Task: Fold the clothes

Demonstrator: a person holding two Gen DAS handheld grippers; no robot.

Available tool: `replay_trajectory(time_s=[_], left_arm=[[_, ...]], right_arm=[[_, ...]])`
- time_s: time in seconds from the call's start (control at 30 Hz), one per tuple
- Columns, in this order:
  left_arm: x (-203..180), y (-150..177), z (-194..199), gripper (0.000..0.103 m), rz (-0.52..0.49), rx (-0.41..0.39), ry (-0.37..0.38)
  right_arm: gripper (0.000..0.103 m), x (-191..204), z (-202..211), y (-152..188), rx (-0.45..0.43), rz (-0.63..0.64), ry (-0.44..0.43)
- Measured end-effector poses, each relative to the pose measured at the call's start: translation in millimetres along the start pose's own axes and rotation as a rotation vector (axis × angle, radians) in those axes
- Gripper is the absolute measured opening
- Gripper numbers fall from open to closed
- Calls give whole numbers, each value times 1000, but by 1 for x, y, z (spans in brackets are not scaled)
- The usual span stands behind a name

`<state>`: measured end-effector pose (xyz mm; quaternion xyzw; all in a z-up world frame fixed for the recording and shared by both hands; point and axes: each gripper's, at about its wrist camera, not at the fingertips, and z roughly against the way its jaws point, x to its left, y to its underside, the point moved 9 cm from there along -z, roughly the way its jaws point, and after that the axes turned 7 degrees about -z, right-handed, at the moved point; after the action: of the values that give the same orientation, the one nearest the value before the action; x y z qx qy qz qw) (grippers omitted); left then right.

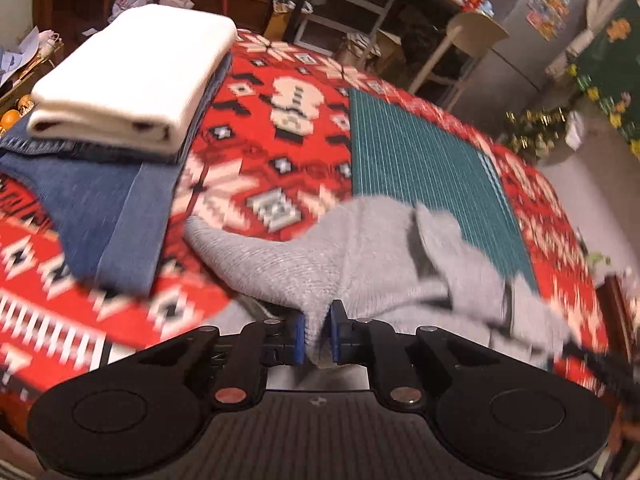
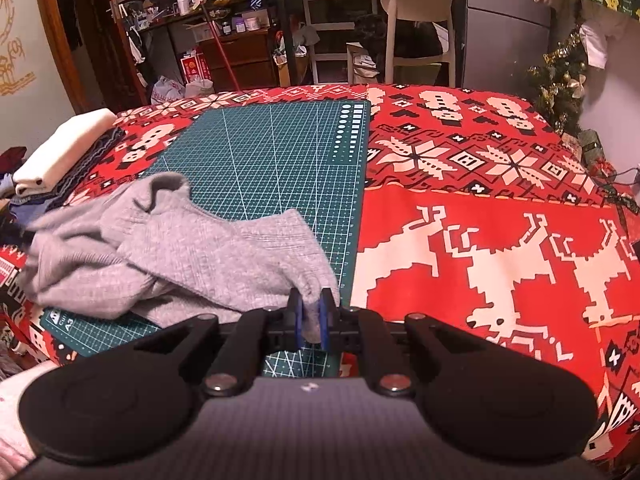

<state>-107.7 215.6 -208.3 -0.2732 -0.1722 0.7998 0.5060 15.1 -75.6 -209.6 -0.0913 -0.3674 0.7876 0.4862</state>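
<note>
Grey garment (image 2: 180,256) on green cutting mat (image 2: 272,160) over red patterned tablecloth (image 2: 500,216), pinched by both left gripper (image 1: 318,330) and right gripper (image 2: 311,320).

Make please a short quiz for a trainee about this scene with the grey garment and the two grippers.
1. True or false: both grippers are shut on the grey garment.
2. What lies on top of the folded stack? A) jeans B) white cloth C) green mat
3. Fill in: the garment rests partly on the green ___.

Key:
1. True: the left gripper and the right gripper each pinch its fabric.
2. B, the white cloth.
3. mat.
</note>
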Motion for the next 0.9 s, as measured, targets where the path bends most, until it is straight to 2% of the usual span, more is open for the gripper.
replay_trajectory(time_s=[0.1, 0.23, 0.37, 0.6, 0.77, 0.9], left_arm=[[-4, 20, 11, 10, -33, 4, -7], [-4, 29, 18, 10, -29, 2, 0], [-1, 23, 18, 18, -40, 3, 5], [-7, 12, 44, 29, -134, -45, -3], [-13, -12, 52, 32, -155, -75, 37], [-29, -46, 35, 32, -257, -99, 54]], right_arm=[[9, 0, 0, 3, 7, -4, -10], [9, 2, 0, 5, 10, -4, -17], [9, 4, 0, 6, 11, 1, -16], [9, 5, 1, 5, 11, 2, -21], [9, 4, 0, 4, 15, -6, -27], [9, 4, 0, 5, 20, -5, -29]])
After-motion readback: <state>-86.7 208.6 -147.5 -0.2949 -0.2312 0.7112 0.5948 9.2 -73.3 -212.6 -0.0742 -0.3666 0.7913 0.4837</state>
